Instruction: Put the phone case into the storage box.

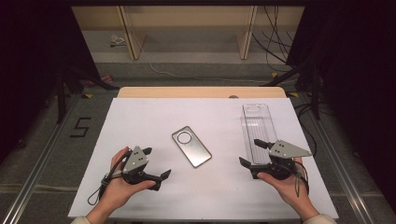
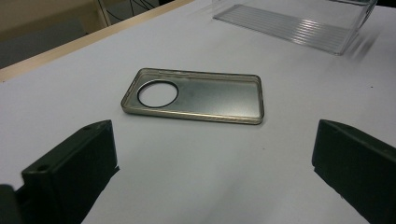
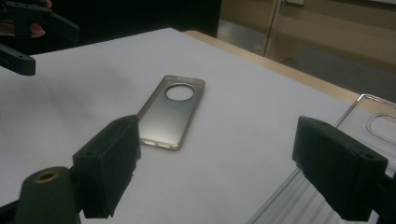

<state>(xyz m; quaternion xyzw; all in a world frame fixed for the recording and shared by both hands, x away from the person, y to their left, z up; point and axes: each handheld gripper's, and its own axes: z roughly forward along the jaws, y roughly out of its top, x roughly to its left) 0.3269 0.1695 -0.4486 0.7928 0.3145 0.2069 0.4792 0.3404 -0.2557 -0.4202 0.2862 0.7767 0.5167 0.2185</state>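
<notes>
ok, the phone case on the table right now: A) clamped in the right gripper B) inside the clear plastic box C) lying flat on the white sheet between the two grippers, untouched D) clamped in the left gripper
C: the phone case lies flat on the white sheet, apart from the open left gripper, the open right gripper and the clear plastic box.

Two hands entering from the near edge, palms turned inward toward the middle. Left hand wrapped around the black two-jaw left gripper, grey three-cornered plate on top, jaws spread wide, empty. Right hand cradling the matching black right gripper, jaws likewise wide apart, gripping nothing.
</notes>
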